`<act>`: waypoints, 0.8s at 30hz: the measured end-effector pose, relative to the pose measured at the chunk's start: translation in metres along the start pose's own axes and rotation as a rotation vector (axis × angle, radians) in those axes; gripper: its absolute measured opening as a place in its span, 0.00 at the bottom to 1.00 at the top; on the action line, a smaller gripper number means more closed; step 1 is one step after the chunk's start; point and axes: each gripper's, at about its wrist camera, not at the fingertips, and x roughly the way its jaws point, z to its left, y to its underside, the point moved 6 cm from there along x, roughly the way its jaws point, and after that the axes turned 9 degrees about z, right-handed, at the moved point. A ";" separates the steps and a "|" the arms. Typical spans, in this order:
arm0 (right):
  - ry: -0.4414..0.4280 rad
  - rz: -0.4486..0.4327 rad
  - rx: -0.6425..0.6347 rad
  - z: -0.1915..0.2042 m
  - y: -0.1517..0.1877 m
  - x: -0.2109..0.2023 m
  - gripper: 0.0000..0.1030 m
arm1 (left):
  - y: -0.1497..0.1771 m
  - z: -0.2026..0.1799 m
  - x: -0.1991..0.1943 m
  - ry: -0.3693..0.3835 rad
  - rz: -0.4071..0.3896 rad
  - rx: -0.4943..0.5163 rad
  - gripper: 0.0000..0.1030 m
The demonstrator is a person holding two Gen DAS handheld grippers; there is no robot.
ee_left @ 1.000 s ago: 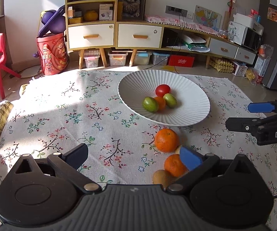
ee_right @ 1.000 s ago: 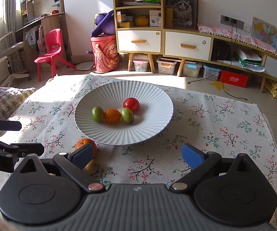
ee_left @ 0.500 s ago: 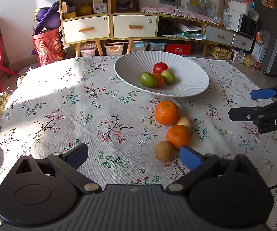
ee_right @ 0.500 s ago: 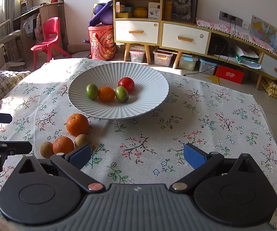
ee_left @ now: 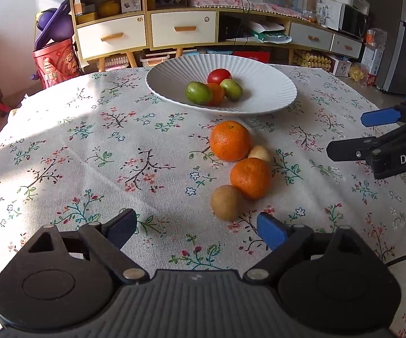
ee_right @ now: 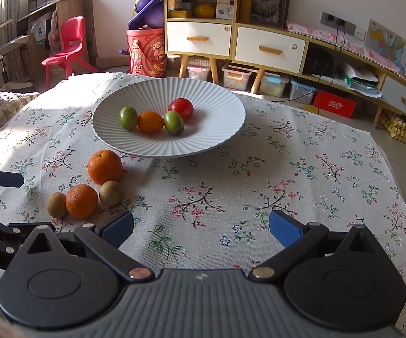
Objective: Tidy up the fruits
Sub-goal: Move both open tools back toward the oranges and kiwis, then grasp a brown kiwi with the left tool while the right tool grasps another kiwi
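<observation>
Four fruits loose on the worktop (ee_right: 301, 169), bunched just in front of the bowl (ee_right: 225, 129): big orange (ee_right: 104, 167) nearest the bowl, small orange (ee_right: 81, 200) closer in, kiwi (ee_right: 57, 204) touching its left side, second kiwi (ee_right: 111, 193) on its right. Four more already in the bowl: two green fruits (ee_right: 128, 117), an orange one (ee_right: 150, 122), a red tomato (ee_right: 181, 108), all huddled together. Floral cloth (ee_left: 90, 155) over the whole worktop. Left hand-held gripper (ee_left: 197, 229) released, blue pads spread wide, holding nothing, first kiwi just ahead of its right pad. Right hand-held gripper (ee_right: 201, 229) also spread wide and empty, over bare cloth, loose fruits off to its left.
</observation>
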 end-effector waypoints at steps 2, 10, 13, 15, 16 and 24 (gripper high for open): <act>0.000 -0.003 -0.008 0.001 0.001 0.002 0.99 | -0.001 -0.001 0.002 0.025 0.001 0.000 0.69; -0.006 0.002 -0.038 0.007 0.002 0.013 0.99 | -0.006 -0.009 0.004 0.094 -0.041 0.025 0.28; -0.010 0.006 -0.056 0.012 0.002 0.016 0.98 | -0.007 -0.010 0.004 0.106 -0.040 0.033 0.10; -0.012 0.005 -0.068 0.015 0.000 0.019 0.98 | -0.008 -0.008 0.003 0.099 -0.034 0.024 0.10; -0.014 0.008 -0.073 0.017 0.000 0.021 0.97 | -0.008 -0.007 0.003 0.089 -0.032 0.021 0.10; -0.033 0.018 -0.104 0.034 -0.003 0.034 0.92 | -0.009 0.005 0.002 0.033 0.003 0.001 0.10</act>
